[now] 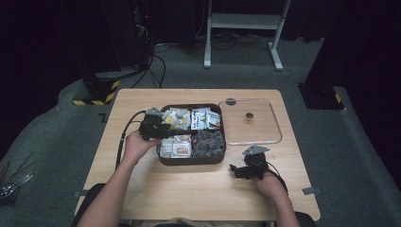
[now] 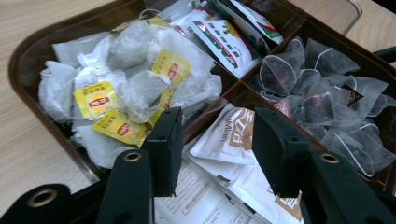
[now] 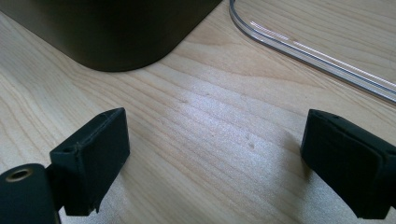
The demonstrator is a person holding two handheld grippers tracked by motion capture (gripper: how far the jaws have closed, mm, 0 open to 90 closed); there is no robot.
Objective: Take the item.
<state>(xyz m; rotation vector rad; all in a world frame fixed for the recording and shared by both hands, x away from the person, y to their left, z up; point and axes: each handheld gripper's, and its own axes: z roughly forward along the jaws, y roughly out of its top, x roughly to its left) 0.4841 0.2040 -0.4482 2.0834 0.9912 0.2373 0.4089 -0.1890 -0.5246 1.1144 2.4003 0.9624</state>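
A dark brown tray [image 1: 191,161] with four compartments sits mid-table. It holds yellow-tagged tea bags [image 2: 130,79], green-and-red striped sachets [image 2: 224,39], mesh pyramid bags [image 2: 322,93] and white sachets with brown print [image 2: 229,137]. My left gripper [image 1: 171,131] hovers over the tray's left half. In the left gripper view, the left gripper [image 2: 217,128] is open, with a white sachet below the gap and nothing held. My right gripper [image 1: 235,170] rests low by the tray's front right corner. In the right gripper view, the right gripper [image 3: 219,140] is wide open over bare wood.
A clear lid [image 1: 250,122] lies flat to the right of the tray, its rim [image 3: 303,51] just beyond my right gripper. The tray's rounded corner [image 3: 116,32] is close ahead of that gripper. Bare table top [image 1: 189,189] spreads along the front edge.
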